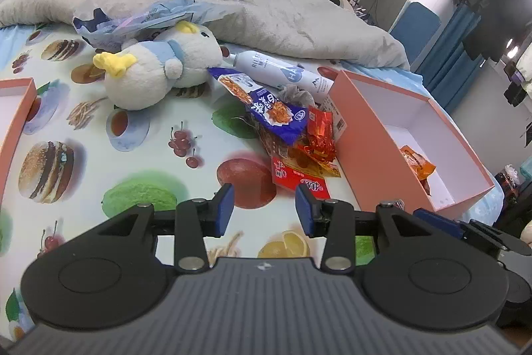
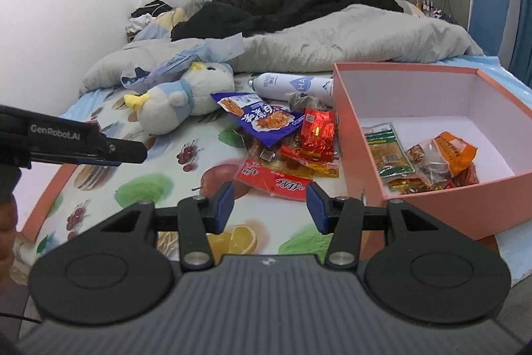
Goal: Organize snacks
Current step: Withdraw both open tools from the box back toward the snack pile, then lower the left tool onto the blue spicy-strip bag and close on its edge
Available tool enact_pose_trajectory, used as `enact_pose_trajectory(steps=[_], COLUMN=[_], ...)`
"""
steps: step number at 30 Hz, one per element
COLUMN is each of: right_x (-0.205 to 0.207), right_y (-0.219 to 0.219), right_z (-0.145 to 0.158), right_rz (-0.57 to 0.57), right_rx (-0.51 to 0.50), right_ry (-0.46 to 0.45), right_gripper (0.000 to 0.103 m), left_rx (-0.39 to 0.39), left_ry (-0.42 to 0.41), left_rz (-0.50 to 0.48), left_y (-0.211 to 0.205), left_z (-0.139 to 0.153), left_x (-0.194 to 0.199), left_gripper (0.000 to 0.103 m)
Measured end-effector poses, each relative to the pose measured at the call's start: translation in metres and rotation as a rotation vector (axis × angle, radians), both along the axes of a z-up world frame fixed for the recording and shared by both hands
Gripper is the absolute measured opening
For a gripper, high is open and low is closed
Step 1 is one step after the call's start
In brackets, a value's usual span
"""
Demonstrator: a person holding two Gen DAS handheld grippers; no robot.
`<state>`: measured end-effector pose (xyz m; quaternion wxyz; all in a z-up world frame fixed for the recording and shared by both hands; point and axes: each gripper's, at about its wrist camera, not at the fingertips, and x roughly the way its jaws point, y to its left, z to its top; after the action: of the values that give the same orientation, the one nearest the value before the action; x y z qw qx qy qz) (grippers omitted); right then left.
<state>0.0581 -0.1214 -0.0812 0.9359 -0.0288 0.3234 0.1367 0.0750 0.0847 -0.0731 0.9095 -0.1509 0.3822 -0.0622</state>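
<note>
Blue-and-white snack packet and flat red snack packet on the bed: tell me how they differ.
The blue-and-white snack packet lies at the back of the loose pile, by the plush bird; the flat red snack packet lies at the front, nearest the jaws. The blue one is puffy and pictures orange food; the red one is flat, with white lettering. Both lie on the food-print sheet, outside the pink cardboard box.

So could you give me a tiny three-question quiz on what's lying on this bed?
1. True or false: the pink box already holds some snack packets.
2. What lies nearest the left gripper? A) red packet B) plush toy C) white bottle
3. Fill in: between both grippers' fingers there is ____.

Key: 1 true; 2 A; 3 nothing, as the right gripper is open too.
</note>
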Motion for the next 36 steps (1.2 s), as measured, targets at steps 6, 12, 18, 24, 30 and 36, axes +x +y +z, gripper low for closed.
enact_pose_trajectory(steps=[6, 12, 18, 24, 30, 36], right_x=[0.015, 0.033, 0.060, 0.087, 0.107, 0.122], right_y=[0.007, 0.016, 0.028, 0.044, 0.056, 0.065], right_z=[-0.012, -0.027, -0.046, -0.069, -0.087, -0.097], right_rz=[0.026, 0.032, 0.059, 0.136, 0.211, 0.264], right_rx=[-0.026, -0.075, -0.127, -0.206, -0.258, -0.246], right_ry=[0.022, 0.053, 0.062, 0.082, 0.082, 0.088], right_gripper=[0.050, 0.050, 0.050, 0.050, 0.050, 0.050], left_rx=[-0.015, -0.063, -0.103, -0.171, -0.221, -0.237], left_ry=[0.024, 0.049, 0.071, 0.075, 0.086, 0.088], left_rz=[-0.002, -0.018, -0.025, -0.026, -0.042, -0.041], left_y=[0.001, 0.002, 0.006, 0.017, 0.020, 0.019], left_z=[-0.016, -0.037, -0.057, -0.071, -0.085, -0.098], left_x=[0.020, 0.048, 0.083, 0.126, 0.169, 0.202], left_gripper=[0.046, 0.046, 0.046, 0.046, 0.046, 0.046])
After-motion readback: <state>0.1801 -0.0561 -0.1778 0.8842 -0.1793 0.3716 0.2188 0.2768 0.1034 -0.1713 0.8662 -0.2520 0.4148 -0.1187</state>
